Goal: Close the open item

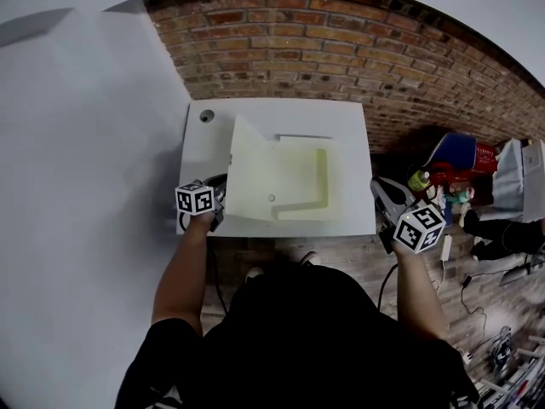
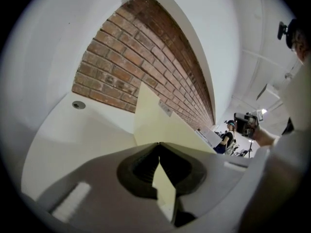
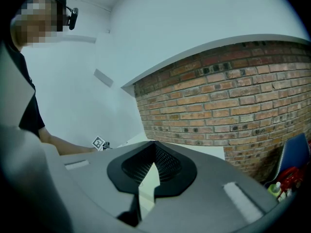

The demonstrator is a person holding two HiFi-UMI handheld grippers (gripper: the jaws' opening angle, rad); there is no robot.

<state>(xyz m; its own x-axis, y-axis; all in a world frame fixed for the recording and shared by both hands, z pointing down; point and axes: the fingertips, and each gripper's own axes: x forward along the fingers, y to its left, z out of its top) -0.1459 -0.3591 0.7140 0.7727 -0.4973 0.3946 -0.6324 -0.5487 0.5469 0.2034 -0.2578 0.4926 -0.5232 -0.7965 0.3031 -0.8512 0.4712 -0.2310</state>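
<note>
Between the jaws of the left gripper [image 2: 159, 147] sat the near edge of a pale yellow cover [image 2: 150, 120]. The jaws were pressed together on it, and the sheet rose tilted ahead of them towards the brick wall [image 2: 126, 57]. From the head view, this gripper [image 1: 218, 204] held the near left corner of the folder [image 1: 298, 181], which lay open on the white surface [image 1: 281, 113]. Its cover [image 1: 249, 169] stood partly up on the side nearest the gripper, while the rest of the folder lay flat, stretching away to that gripper's right. Beyond the left gripper, near the far left corner of the surface, sat a small round grey fitting [image 1: 205, 116].

Off the right edge of the surface, the right gripper [image 1: 380, 189] hung apart from the folder. In its own view the right gripper [image 3: 154, 144] had its jaws closed tip to tip with nothing held between them. Further to its right, blue and red clutter [image 1: 460, 156] lay on the floor.
</note>
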